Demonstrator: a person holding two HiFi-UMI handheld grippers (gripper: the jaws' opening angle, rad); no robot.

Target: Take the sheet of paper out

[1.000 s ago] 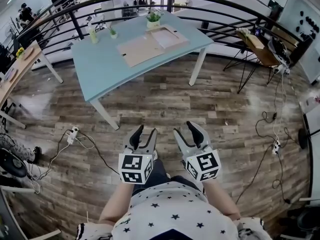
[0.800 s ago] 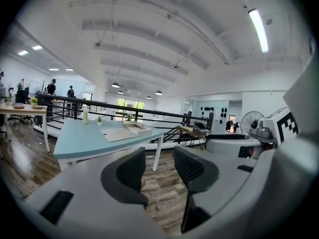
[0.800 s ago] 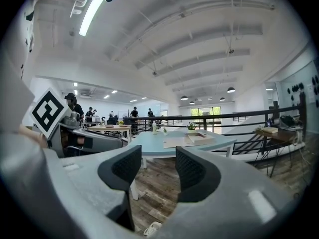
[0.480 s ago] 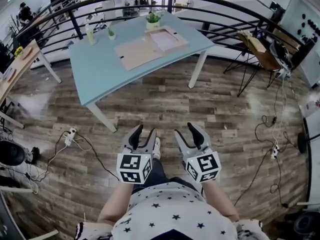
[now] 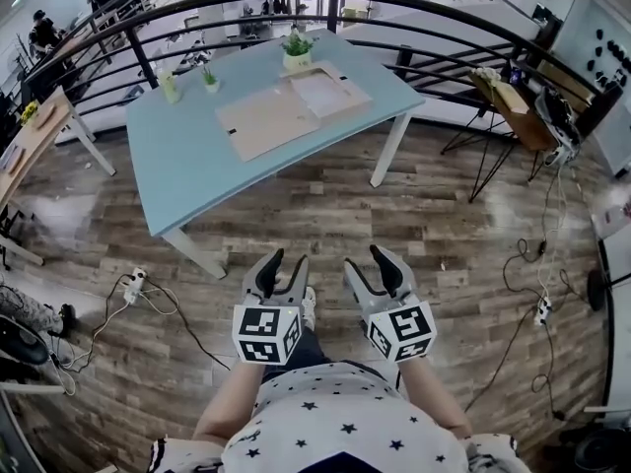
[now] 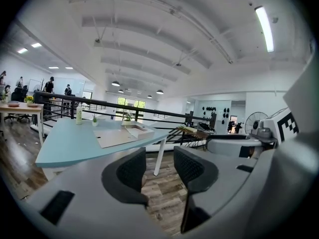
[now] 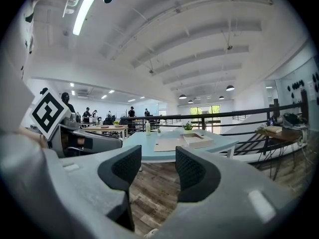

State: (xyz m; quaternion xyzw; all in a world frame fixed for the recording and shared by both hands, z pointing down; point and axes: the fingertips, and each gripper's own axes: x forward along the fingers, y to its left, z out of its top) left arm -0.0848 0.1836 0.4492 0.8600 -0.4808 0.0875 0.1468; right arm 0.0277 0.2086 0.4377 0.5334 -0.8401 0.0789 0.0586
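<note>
A light blue table stands ahead of me, beyond a stretch of wooden floor. On it lie a flat brown cardboard panel and, touching its right edge, a shallow box with a white sheet of paper inside. Both grippers hang low in front of my body, far short of the table. My left gripper is open and empty, and so is my right gripper. The left gripper view shows the table and box past open jaws. In the right gripper view the box sits on the table.
Small potted plants and a bottle stand at the table's far edge. A black railing curves behind it. A power strip with cables lies on the floor at left. A stand with clutter is at right, other desks at left.
The table sits slightly further left and lower in the head view as I move. Both grippers stay open in the same pose.
</note>
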